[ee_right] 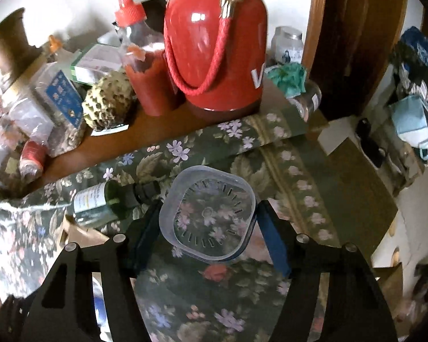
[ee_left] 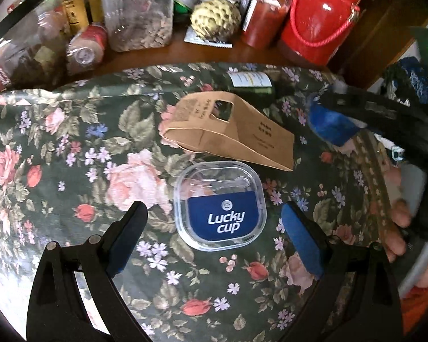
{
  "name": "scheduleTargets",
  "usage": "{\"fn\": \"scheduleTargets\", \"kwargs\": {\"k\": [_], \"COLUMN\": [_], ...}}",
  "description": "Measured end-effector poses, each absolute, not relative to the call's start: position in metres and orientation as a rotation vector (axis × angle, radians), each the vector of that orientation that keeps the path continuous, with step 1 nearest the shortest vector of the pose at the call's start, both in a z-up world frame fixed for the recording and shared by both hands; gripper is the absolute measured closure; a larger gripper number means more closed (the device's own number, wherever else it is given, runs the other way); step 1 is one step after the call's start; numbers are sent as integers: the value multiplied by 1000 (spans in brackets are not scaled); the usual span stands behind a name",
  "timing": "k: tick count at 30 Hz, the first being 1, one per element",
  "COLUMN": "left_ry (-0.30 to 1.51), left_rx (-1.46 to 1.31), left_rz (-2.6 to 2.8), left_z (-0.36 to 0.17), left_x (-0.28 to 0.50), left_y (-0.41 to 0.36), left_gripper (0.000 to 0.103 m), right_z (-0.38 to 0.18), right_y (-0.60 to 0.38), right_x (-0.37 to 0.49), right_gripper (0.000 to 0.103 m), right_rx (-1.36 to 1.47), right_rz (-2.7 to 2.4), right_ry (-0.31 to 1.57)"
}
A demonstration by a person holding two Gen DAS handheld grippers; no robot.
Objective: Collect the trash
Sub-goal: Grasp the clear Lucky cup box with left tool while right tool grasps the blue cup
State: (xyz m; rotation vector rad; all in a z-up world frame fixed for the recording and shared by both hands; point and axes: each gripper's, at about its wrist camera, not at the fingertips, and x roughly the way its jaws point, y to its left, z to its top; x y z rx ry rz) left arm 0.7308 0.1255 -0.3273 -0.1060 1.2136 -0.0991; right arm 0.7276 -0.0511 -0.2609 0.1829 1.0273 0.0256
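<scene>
A clear square plastic lid with a blue "Lucky cup" label (ee_left: 220, 205) lies flat on the floral tablecloth (ee_left: 71, 156). My left gripper (ee_left: 214, 222) is open, its blue-padded jaws either side of the lid and a little above it. A flattened brown paper bag (ee_left: 228, 131) lies just beyond the lid, and a green glass bottle (ee_left: 252, 84) lies on its side behind it. My right gripper (ee_right: 208, 216) is shut on a clear square plastic container (ee_right: 211, 213), held above the cloth. The bottle (ee_right: 111, 199) lies to its left. The right gripper (ee_left: 356, 114) also shows, blurred, in the left wrist view.
A red jug with rope handle (ee_right: 214, 42), a red sauce bottle (ee_right: 145, 65), a custard apple (ee_right: 108, 105), jars and food bags (ee_left: 137, 11) crowd the bare wood at the table's back. Cardboard boxes (ee_right: 356, 165) and clutter sit off the table's right edge.
</scene>
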Motion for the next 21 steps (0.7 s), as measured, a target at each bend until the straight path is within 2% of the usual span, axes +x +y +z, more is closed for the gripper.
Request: {"fn": "scheduleTargets", "kwargs": {"k": [10, 16, 18, 21], "left_ry": [1239, 1206, 1188, 1171], "left_rx": [-27, 4, 13, 31], "left_rz": [-14, 24, 15, 9], "left_z": [-349, -352, -350, -346], "left_x": [743, 748, 746, 743], "left_y": [109, 103, 102, 100], "left_gripper": [8, 17, 26, 27], "right_z": [-243, -232, -227, -218], "right_y": [-88, -105, -108, -111], "right_x": [686, 668, 663, 651], "right_gripper": [41, 41, 41, 42], "right_rx": [213, 225, 237, 223], "right_rz": [25, 32, 49, 66], "right_ry": [1020, 1006, 1002, 987]}}
